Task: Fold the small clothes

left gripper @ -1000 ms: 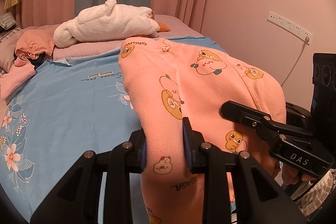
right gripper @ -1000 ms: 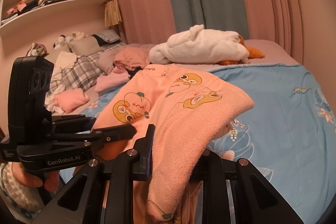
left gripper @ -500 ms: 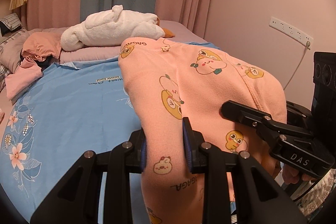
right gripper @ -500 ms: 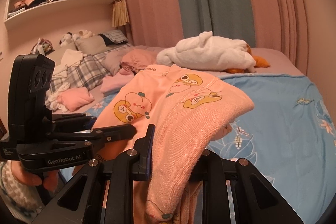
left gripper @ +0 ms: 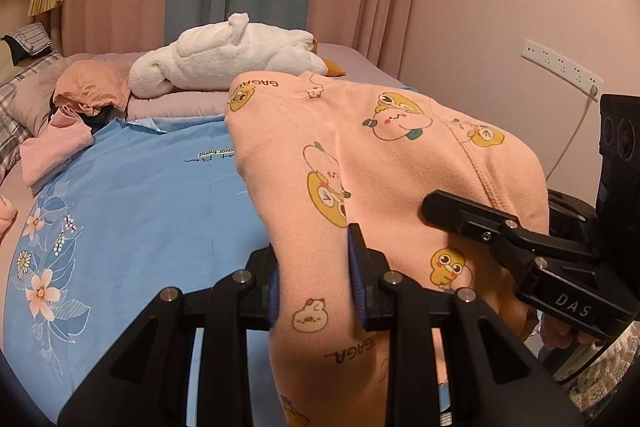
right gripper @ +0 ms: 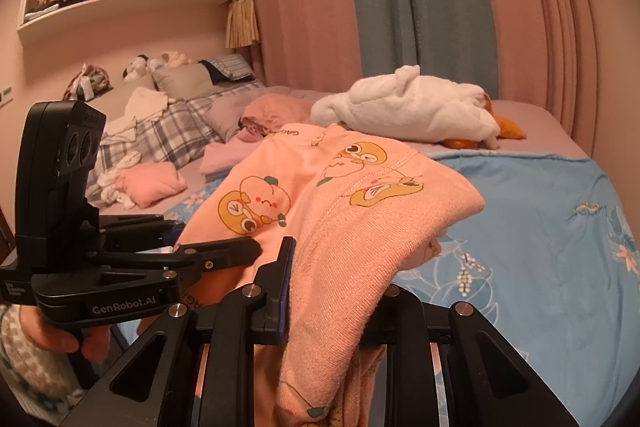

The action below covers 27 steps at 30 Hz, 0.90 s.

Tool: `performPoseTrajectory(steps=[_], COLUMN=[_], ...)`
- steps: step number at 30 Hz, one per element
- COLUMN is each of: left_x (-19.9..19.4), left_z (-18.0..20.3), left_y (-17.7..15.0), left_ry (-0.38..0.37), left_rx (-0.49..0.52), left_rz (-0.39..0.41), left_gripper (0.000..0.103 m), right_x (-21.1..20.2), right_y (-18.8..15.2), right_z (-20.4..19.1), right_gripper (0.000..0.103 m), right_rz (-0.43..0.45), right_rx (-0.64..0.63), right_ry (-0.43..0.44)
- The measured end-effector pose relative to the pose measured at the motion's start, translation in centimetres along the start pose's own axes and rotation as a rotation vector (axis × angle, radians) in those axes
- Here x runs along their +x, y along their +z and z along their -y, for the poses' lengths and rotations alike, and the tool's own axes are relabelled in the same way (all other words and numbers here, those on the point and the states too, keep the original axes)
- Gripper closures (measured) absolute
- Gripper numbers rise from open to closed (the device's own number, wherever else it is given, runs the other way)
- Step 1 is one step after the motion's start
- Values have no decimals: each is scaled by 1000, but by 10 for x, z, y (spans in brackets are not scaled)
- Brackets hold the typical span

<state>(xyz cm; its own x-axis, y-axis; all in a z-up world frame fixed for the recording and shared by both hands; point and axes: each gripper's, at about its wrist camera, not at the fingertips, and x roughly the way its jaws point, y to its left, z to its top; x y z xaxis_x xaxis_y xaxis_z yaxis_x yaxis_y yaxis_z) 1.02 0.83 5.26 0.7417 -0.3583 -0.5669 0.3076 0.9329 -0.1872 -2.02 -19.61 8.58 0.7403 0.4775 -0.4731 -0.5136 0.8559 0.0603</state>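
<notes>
1. Left wrist view: the left gripper is pinching a fold of the peach printed garment, its jaws clamped on the cloth between the blue pads.
2. The right gripper is reaching in from the right side, its black finger lying against the same garment.
3. Right wrist view: the right gripper is gripping another edge, jaws clamped on the garment, which is draping over them.
4. The garment is hanging raised above the blue floral bedsheet, stretched between both grippers.
5. A white plush toy is lying on the bed behind it, and loose clothes are sitting beside plaid pillows.
</notes>
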Motion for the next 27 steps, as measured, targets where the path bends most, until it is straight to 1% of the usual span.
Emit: performPoseTrajectory(steps=[12,27], left_x=[7,26], left_z=[-13,-44], left_y=[0,-4], left_ry=[22,44], left_rx=[-27,-78], left_rz=[-16,-42], left_gripper=[75,75], right_x=[15,44], right_y=[4,6], right_z=[-9,-17], right_gripper=[78,78], right_rz=[-24,-74], right_rx=[-21,-36], right_ry=[12,33])
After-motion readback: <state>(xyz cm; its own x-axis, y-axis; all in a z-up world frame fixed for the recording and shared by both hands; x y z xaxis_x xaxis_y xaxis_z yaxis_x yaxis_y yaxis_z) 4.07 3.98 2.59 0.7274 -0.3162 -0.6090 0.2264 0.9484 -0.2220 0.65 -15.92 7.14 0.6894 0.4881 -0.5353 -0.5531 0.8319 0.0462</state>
